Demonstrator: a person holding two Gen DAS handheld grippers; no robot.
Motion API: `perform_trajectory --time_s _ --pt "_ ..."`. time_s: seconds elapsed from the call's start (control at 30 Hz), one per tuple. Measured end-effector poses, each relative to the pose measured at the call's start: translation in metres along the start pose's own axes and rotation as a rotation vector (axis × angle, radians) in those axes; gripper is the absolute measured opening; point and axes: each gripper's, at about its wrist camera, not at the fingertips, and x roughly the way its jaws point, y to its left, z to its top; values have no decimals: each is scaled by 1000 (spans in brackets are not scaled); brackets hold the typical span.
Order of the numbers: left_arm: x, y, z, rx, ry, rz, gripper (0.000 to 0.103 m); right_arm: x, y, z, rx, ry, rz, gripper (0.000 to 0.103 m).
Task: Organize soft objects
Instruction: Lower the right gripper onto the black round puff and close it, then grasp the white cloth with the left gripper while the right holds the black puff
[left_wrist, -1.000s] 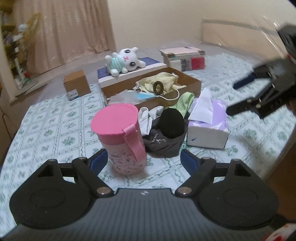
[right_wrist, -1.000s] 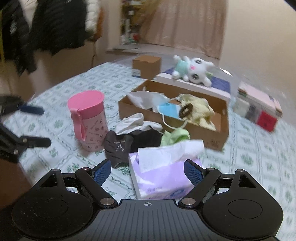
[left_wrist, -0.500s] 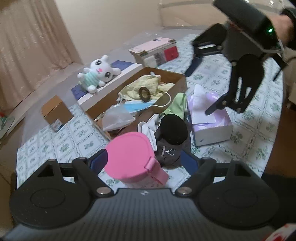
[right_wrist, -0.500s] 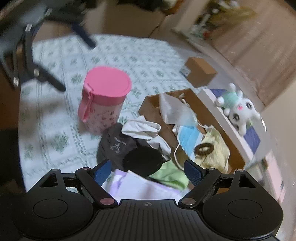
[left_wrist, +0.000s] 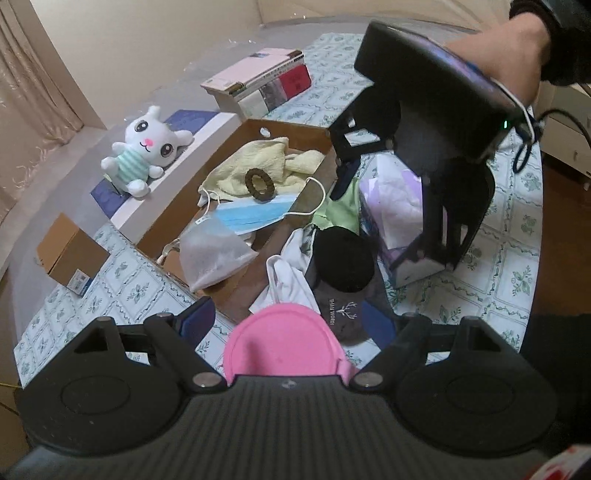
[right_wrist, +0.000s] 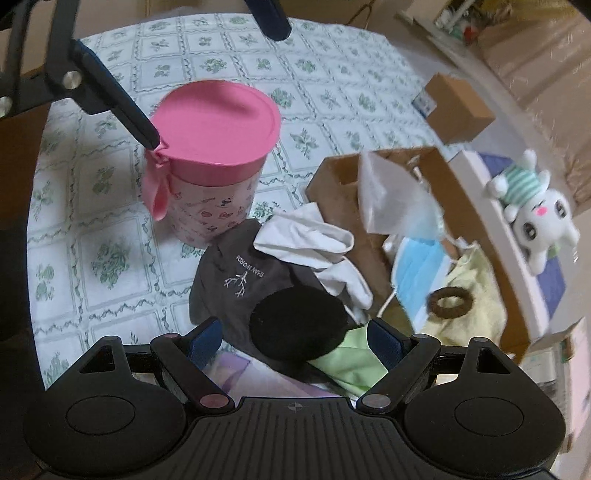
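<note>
The soft pile (right_wrist: 295, 295) sits on the flowered table (right_wrist: 110, 258) just beside the box (left_wrist: 229, 155): a grey cloth (right_wrist: 236, 280) with a deer print, a black pad (right_wrist: 299, 325) on top of it, a white cloth (right_wrist: 314, 247) at its 1 o'clock, and a green cloth (right_wrist: 351, 358) tucked under its 4 o'clock edge. A second ago I was looking at all this from low and far back; now both my tools have swung in and tipped steeply down over it. In my right wrist view the right gripper (right_wrist: 295, 336) hangs over the black pad, its tongs spread wide with nothing between the pads, and I cannot tell whether they are touching cloth yet. In my left wrist view the left gripper (left_wrist: 286, 319) has crossed to stand over the pink cup (left_wrist: 284, 343), tongs also spread and empty; the cup lid now fills the gap where a second ago the whole cup stood ahead. The right tool now looms at 2 o'clock in that view, in front of the tissue box (left_wrist: 391, 206). The box already holds a yellow towel (left_wrist: 258, 166), a hair tie (left_wrist: 258, 181), a blue mask (left_wrist: 255, 218) and a bag (left_wrist: 210, 254). I read this as the approach finishing: nothing from the pile is lifted yet, and my first pick looks like the black pad or grey cloth, headed to the box at 2 o'clock.
</note>
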Motion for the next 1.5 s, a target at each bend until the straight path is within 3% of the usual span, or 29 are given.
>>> perform_trajectory --time_s 0.4,0.87,1.07,1.5 --pt "44 38 7 -19 60 -63 84 49 -24 3 156 53 35 85" --pt "62 52 10 -51 65 -76 84 86 -24 0 156 130 17 85" --pt "61 53 10 -59 69 -66 84 76 -27 0 181 94 15 77" --pt "63 43 25 -102 113 -86 83 5 -46 -17 379 -76 -10 76"
